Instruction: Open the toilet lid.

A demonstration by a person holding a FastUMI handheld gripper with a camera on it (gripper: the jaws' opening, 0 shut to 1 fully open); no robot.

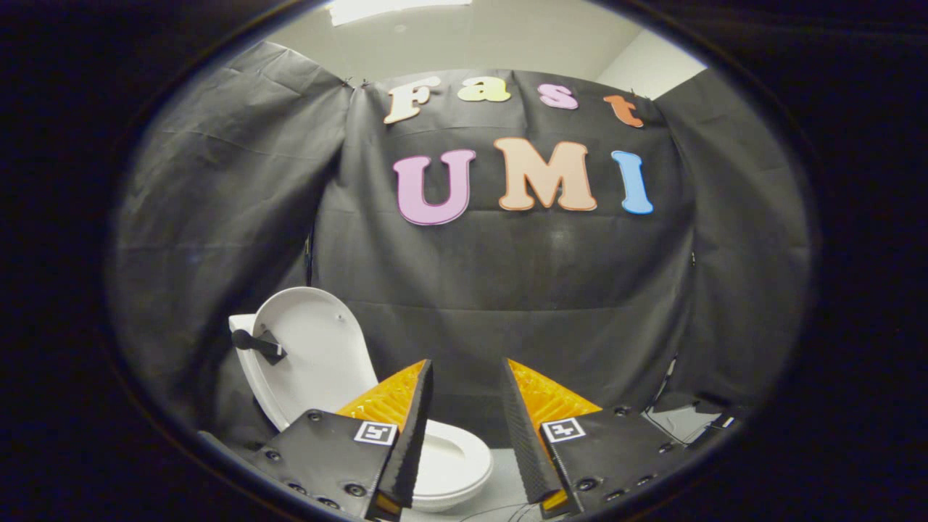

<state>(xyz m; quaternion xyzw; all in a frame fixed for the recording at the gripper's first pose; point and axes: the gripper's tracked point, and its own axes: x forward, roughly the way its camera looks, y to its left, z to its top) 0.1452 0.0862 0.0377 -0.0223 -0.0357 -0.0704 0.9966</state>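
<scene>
Claw [465, 377] agape, empty; white toilet lid [312, 355] upright above bowl [453, 464].

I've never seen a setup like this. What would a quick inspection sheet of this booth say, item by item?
Surface: pale floor beside the toilet, bare where it shows.
Job's things: white toilet lid stands raised, leaning back, with a dark handle piece fixed to it; the seat lies flat below, partly behind one finger.
Clutter: some dark gear low down past the other finger, too unclear to name.
Claw: the claw is open, fingers apart, nothing between them, clear of the lid.
Cables: thin lines on the floor by the claw's base, too faint to call.
Surroundings: black cloth wall behind and to the sides; pale ceiling above.
</scene>
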